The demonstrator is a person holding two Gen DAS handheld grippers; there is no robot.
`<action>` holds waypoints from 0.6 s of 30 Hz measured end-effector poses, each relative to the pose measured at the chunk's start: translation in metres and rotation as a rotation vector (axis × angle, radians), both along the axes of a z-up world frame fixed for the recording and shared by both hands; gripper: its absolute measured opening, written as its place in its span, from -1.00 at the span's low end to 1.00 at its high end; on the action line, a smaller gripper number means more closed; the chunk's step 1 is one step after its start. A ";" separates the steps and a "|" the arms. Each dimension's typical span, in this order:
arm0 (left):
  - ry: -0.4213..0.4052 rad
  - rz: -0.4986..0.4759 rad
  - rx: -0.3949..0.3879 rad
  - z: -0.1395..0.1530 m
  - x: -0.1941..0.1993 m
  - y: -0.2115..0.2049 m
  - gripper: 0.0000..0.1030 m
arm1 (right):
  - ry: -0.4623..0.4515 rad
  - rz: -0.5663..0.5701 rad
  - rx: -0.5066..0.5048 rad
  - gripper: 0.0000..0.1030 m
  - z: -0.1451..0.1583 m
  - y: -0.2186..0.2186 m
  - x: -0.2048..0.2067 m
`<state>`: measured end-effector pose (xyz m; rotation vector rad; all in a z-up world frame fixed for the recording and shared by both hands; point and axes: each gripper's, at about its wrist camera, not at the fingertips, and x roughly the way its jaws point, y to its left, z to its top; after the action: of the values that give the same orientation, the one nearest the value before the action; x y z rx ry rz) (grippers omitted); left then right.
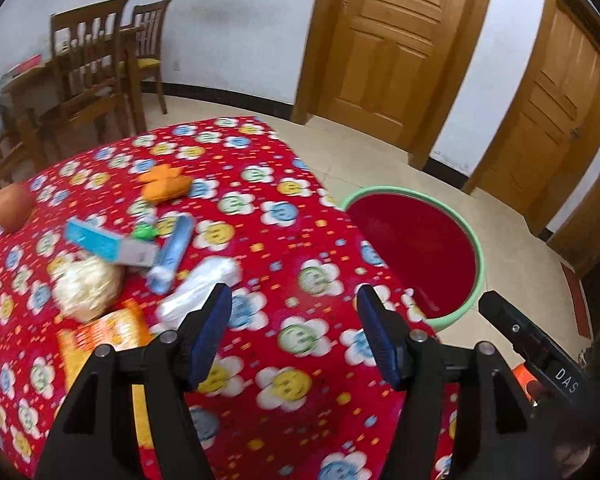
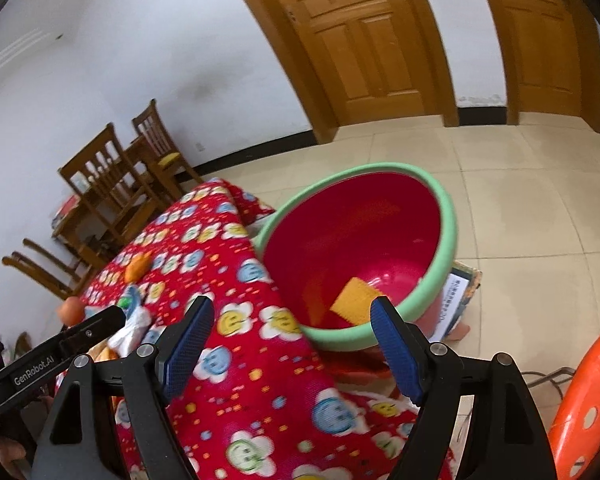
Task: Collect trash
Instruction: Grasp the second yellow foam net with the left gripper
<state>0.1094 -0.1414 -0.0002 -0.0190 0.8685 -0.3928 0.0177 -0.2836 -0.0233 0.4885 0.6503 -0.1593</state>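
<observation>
Yellow wrapper (image 2: 354, 300) in basin (image 2: 380, 168), half hidden.

Red flower-print cloth (image 1: 284, 216) looking soft, woven, covering counter; red green-rimmed plastic basin (image 2: 380, 236) gleaming smooth; brown panelled wooden doors (image 1: 384, 40) shining varnished.

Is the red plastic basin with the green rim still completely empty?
No, a flat yellow-orange wrapper lies at the bottom of the red plastic basin.

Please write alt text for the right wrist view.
The open right gripper hovers empty over a red flowered tablecloth, facing a red basin with a green rim that holds a yellow wrapper. Wooden doors stand behind.
</observation>
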 end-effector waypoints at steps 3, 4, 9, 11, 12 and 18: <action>-0.003 0.035 0.004 0.001 -0.006 0.016 0.27 | -0.009 0.027 -0.006 0.69 0.001 0.013 -0.001; -0.002 0.048 0.002 0.001 -0.007 0.022 0.27 | -0.012 0.037 -0.008 0.70 0.001 0.018 -0.002; 0.006 0.106 0.007 -0.004 -0.020 0.052 0.28 | -0.020 0.082 -0.057 0.70 0.002 0.043 -0.005; 0.008 0.133 0.014 -0.006 -0.024 0.066 0.28 | -0.023 0.101 -0.084 0.71 0.001 0.053 -0.007; 0.010 0.144 0.018 -0.007 -0.026 0.070 0.28 | -0.022 0.108 -0.094 0.71 0.001 0.057 -0.006; 0.021 0.233 0.054 -0.020 -0.032 0.104 0.29 | -0.029 0.132 -0.138 0.99 -0.006 0.078 -0.008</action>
<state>0.0772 -0.0370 -0.0197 -0.0740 0.8861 -0.1511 0.0093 -0.2060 -0.0293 0.3137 0.6365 -0.0716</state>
